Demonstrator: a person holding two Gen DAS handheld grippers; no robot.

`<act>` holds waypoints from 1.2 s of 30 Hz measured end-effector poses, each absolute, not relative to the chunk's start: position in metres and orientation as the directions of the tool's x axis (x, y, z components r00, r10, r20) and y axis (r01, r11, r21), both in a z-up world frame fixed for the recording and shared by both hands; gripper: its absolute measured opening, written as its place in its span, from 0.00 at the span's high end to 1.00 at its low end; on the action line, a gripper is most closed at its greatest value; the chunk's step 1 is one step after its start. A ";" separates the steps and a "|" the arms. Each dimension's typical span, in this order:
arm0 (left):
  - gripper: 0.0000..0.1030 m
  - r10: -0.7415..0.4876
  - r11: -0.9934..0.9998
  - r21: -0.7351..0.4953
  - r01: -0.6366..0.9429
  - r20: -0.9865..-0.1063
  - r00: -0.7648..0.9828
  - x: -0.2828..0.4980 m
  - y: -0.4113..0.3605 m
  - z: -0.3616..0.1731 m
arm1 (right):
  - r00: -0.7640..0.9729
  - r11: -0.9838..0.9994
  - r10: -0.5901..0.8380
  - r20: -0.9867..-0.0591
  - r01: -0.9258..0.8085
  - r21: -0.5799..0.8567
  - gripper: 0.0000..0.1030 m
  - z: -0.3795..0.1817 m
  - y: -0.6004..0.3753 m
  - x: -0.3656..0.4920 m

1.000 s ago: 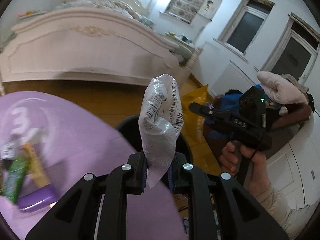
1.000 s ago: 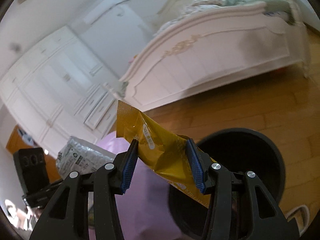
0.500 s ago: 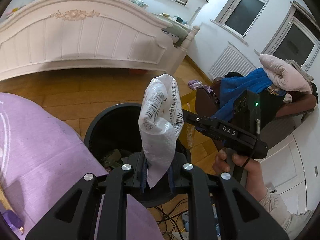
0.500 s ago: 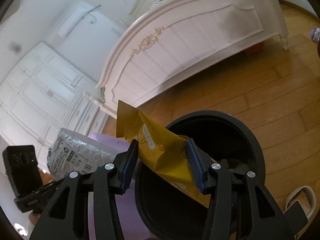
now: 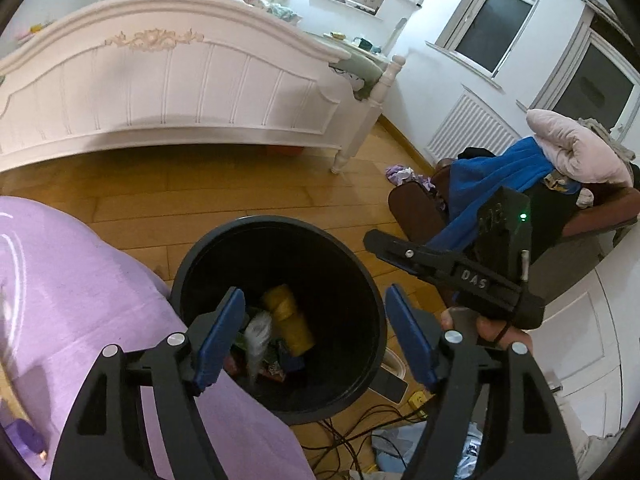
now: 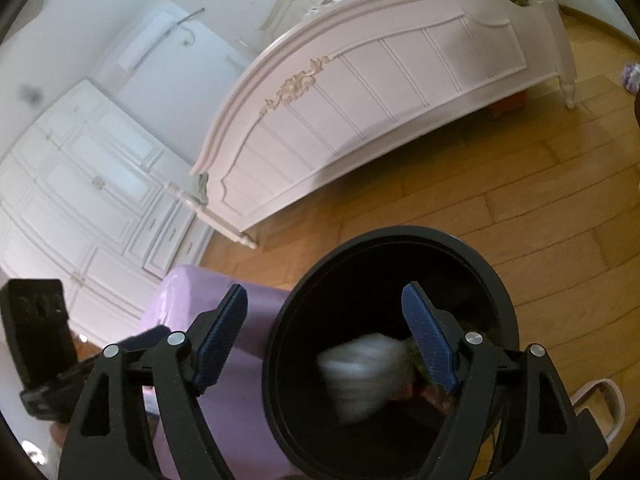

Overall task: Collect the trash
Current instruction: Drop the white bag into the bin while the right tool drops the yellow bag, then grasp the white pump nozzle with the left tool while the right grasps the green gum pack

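Your left gripper point(image 5: 314, 336) hangs over the black bin point(image 5: 372, 292), its blue pads point(image 5: 218, 336) spread wide with nothing between them. Your right gripper point(image 6: 326, 344) is the same: fingers apart and empty above the bin's mouth point(image 6: 500, 280).

The trash is down inside the bin. From the left view you can pick out a yellow packet point(image 5: 288, 316) lying near the middle and a white wrapper point(image 5: 256, 336) beside it, smeared by motion. Darker scraps sit under them, too dim to name. In the right view the white wrapper point(image 6: 360, 372) is only a pale blur, and the right pad hides what lies behind it.

The bin stands on the wood floor point(image 5: 200, 184), just beside the purple surface point(image 5: 60, 288), whose far side is cut off. Your right hand point(image 5: 484, 328) is mostly hidden behind the left gripper's frame.
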State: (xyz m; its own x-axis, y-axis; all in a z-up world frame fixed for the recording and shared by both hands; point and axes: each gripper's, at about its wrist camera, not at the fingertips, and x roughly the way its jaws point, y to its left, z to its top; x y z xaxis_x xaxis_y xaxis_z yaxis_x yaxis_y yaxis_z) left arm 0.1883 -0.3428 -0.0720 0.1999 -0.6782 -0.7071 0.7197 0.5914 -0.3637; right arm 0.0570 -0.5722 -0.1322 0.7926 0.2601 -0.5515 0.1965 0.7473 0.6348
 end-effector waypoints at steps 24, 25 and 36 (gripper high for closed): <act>0.23 -0.446 0.889 -0.275 0.367 -0.704 0.552 0.136 -0.055 -0.042 | 0.683 0.882 0.416 -0.600 -0.144 0.449 0.23 -0.044 -0.390 0.090; 0.23 -0.427 0.899 -0.266 0.349 -0.711 0.558 0.135 -0.044 -0.044 | 0.674 0.887 0.422 -0.607 -0.167 0.431 0.23 -0.040 -0.379 0.093; 0.24 -0.299 0.950 -0.203 0.235 -0.803 0.516 0.134 0.051 -0.086 | 0.492 0.883 0.416 -0.765 -0.419 0.211 0.23 -0.027 -0.233 0.153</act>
State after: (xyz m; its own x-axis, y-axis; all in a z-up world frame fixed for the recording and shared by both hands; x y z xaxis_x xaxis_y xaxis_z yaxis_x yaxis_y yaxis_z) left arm 0.1341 0.0511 -0.0863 0.5158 -0.2993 -0.8027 0.2349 0.9505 -0.2034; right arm 0.1532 -0.2327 -0.0266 0.4924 0.4158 -0.7646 -0.4189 0.8833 0.2106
